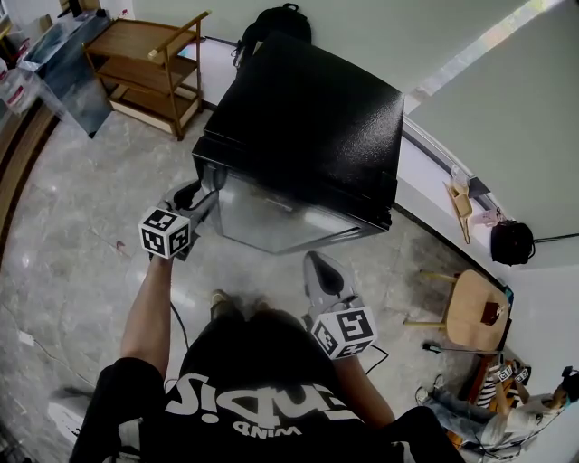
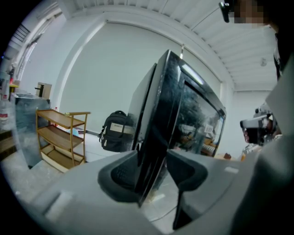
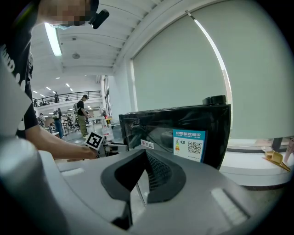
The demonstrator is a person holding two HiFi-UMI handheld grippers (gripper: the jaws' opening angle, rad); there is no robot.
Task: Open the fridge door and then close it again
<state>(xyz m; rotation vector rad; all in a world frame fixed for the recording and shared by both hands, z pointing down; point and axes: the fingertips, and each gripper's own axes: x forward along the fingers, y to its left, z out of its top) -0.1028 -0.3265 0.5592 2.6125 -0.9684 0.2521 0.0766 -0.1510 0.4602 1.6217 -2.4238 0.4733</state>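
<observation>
A small black fridge (image 1: 308, 118) stands on the floor in front of me, its glossy door (image 1: 271, 217) facing me. My left gripper (image 1: 206, 193) is at the door's left edge. In the left gripper view that dark edge (image 2: 158, 119) runs straight between the jaws of the left gripper (image 2: 154, 170), with a pad against each face. I cannot tell whether the door is shut or slightly ajar. My right gripper (image 1: 317, 262) hangs free before the door's lower right, touching nothing. In its own view the right gripper (image 3: 144, 156) has its pads together and empty, and the fridge (image 3: 183, 128) is ahead.
A wooden shelf cart (image 1: 149, 63) stands at the back left, and a black backpack (image 1: 276, 23) leans behind the fridge. On the right are a round wooden stool (image 1: 475, 312) and a black bag (image 1: 512, 242). A low white ledge (image 1: 425, 181) runs behind the fridge.
</observation>
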